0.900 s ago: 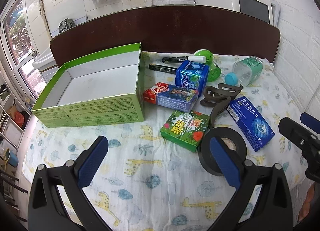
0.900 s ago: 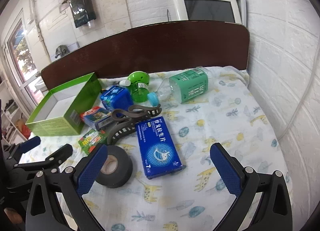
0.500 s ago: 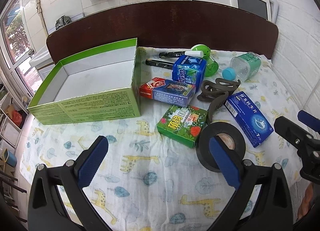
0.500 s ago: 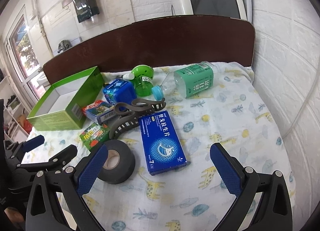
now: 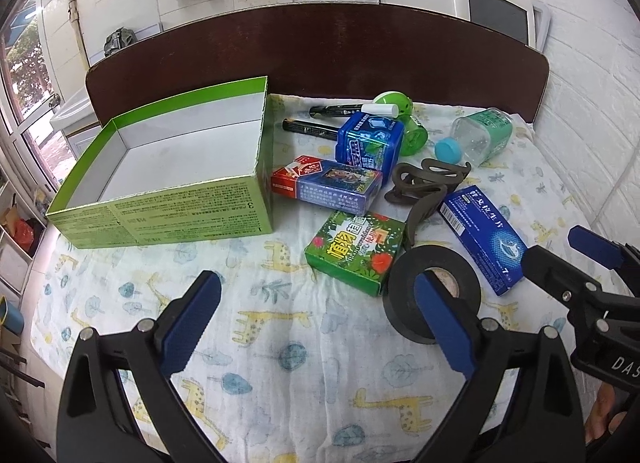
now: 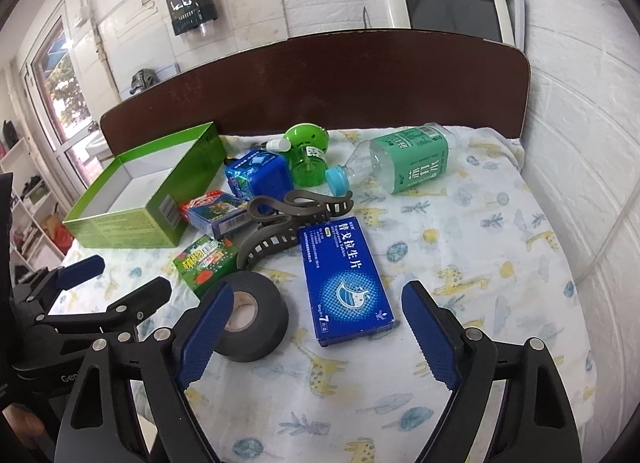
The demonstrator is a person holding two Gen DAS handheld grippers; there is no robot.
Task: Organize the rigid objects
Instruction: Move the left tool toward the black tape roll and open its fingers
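An open green carton (image 5: 160,215) (image 6: 132,227) stands at the left of the bed. Right of it lie a red-and-blue card box (image 5: 328,183), a blue tin (image 5: 368,139), a small green box (image 5: 356,251), a grey strap (image 5: 424,187), a black tape roll (image 5: 400,295) (image 6: 264,327) and a flat blue medicine box (image 5: 480,235) (image 6: 344,275). My left gripper (image 5: 316,279) hovers open before the small green box, its right finger over the tape. My right gripper (image 6: 318,291) is open, low over the medicine box's near end, holding nothing.
A green round device (image 6: 308,155), a green-labelled bottle (image 6: 404,163) lying on its side and two black markers (image 5: 308,127) sit near the dark headboard (image 5: 320,47). A white brick wall (image 6: 580,143) borders the bed on the right. The patterned sheet (image 5: 280,343) is bare in front.
The right gripper's jaws stand a little narrower than before, and its view has edged closer to the medicine box. The left gripper has barely shifted.
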